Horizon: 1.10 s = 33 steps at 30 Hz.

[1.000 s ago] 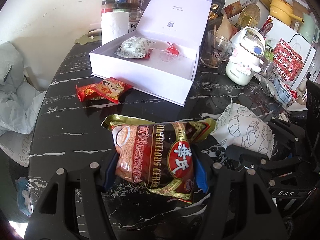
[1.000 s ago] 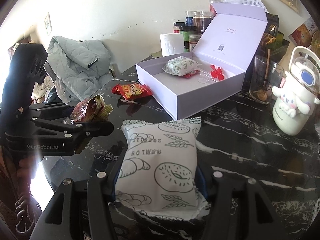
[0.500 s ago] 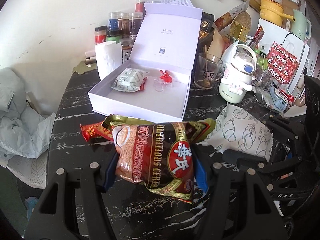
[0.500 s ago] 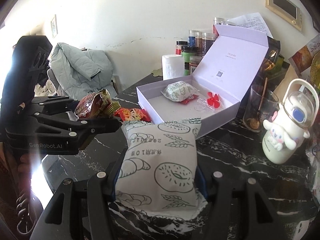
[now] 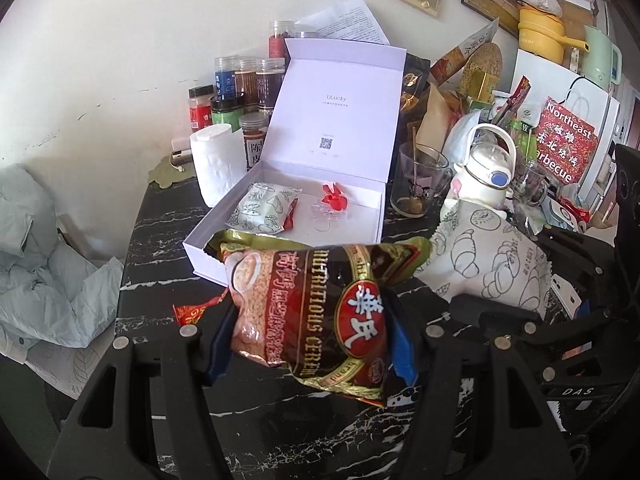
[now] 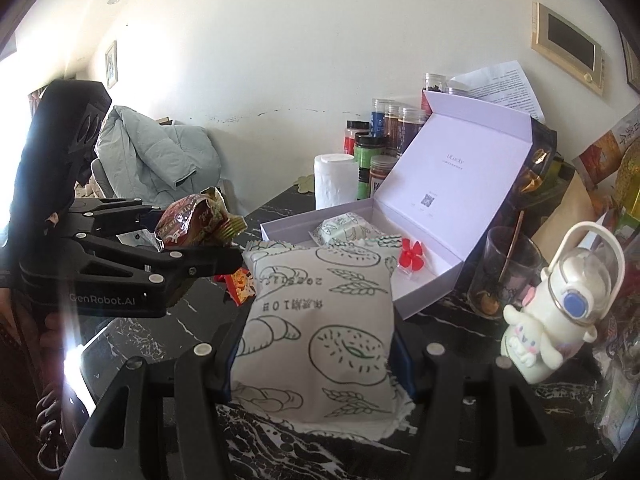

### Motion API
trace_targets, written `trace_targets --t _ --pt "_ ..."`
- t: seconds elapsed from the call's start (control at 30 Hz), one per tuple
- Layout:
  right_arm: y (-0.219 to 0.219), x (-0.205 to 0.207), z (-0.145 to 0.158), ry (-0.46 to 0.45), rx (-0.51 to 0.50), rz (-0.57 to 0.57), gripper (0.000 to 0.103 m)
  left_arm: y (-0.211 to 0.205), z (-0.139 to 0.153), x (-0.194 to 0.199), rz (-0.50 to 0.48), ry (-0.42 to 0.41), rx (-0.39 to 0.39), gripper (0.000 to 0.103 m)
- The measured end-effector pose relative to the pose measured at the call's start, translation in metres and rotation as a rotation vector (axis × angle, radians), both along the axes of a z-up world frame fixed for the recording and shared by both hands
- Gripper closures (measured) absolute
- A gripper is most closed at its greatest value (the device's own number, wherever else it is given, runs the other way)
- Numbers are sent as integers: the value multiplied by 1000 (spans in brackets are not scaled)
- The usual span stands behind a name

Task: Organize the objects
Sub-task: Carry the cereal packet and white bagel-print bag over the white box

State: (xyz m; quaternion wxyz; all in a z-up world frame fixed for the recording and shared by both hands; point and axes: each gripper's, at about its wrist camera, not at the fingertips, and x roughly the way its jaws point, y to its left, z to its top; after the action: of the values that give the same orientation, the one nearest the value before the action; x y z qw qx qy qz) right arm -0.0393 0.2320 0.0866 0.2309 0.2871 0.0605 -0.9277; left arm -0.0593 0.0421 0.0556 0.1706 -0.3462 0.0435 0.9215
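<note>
1. Now, the left gripper pinches a cereal bag between its blue pads, one on each side of the pack, which hangs clear of the table.
2. Beside it, the right gripper clamps a white bread pack printed with green pastry drawings, its pads tight on both sides of the pack.
3. Seen from the right wrist, the left gripper sits off to the left with the crumpled top of the cereal bag sticking up from its jaws.
4. Seen from the left wrist, the bread pack shows to the right, with the black frame of the right gripper beneath it.
5. Just past both packs stands a white box, lid tilted up and back.
6. Inside the box lie a second bread pack with something red tucked at its edge, and a red trinket on clear plastic.
7. A red snack packet lies on the table in front of the box, partly hidden by the cereal bag.
8. Right of the box stand a glass with a spoon in it and a white cartoon bottle.
9. Behind the box, spice jars and a paper roll crowd the wall.
10. A grey jacket is heaped off the table's left side.
</note>
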Motion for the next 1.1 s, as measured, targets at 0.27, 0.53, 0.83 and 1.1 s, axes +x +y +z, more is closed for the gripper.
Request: trace_targets --t 0.27,0.53,0.83,1.1 --pt "-2 -25 19 46 15 -4 44 2 19 -23 1 43 -23 41" --pt "-2 -58 32 71 8 3 44 5 30 -50 9 59 -36 41" --pt "0 -95 41 92 -8 6 44 7 42 -88 29 94 -59 41" --pt "9 -136 40 84 -20 -13 44 13 41 -124 46 100 -59 41"
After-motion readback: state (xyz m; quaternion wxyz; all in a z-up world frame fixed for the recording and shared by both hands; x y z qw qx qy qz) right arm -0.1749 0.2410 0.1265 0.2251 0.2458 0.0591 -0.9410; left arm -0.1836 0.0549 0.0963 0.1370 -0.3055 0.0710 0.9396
